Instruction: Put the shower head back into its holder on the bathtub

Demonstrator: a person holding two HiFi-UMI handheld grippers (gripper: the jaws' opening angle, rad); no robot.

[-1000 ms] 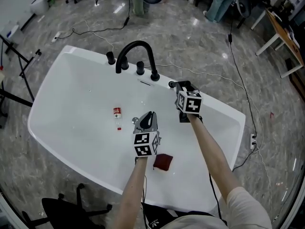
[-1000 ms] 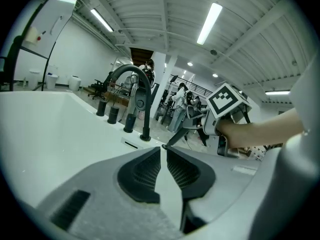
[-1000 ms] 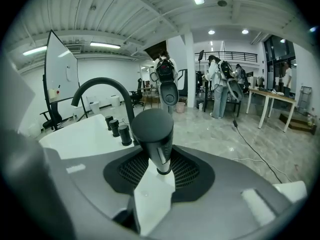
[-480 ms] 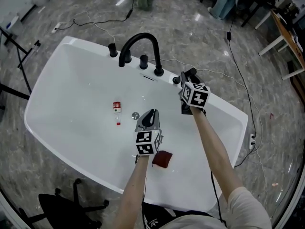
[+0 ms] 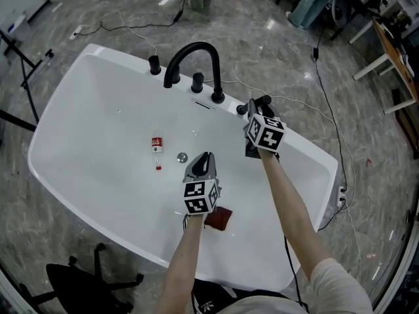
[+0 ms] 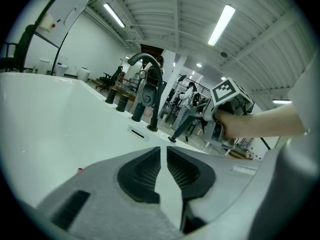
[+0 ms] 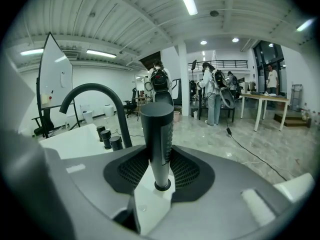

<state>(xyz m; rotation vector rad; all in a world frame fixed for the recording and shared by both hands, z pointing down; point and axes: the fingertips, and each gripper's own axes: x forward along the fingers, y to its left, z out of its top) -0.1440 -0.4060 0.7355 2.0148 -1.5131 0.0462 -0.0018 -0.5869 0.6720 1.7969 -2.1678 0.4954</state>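
The black shower head (image 7: 157, 134) stands upright on the white bathtub's rim (image 7: 75, 141), its foot in a black ring. My right gripper (image 7: 161, 154) is shut on its handle, one pad on each side. In the head view that gripper (image 5: 254, 112) is at the far rim, right of the arched black faucet (image 5: 196, 61). My left gripper (image 5: 205, 158) hovers inside the bathtub (image 5: 85, 129), shut with only a thin slit and nothing between its pads (image 6: 145, 169). From the left gripper view the shower head (image 6: 181, 130) appears slanted, held at the rim.
A small red and white bottle (image 5: 157, 144) and the drain (image 5: 182, 157) lie on the tub floor, and a dark red cloth (image 5: 218, 218) sits beside my left forearm. Black knobs (image 5: 197, 82) flank the faucet. Cables (image 5: 327, 103) cross the marble floor.
My left gripper has sunk slightly inside the tub. My right gripper has stayed on the shower head at the rim. The head view has shifted a little.
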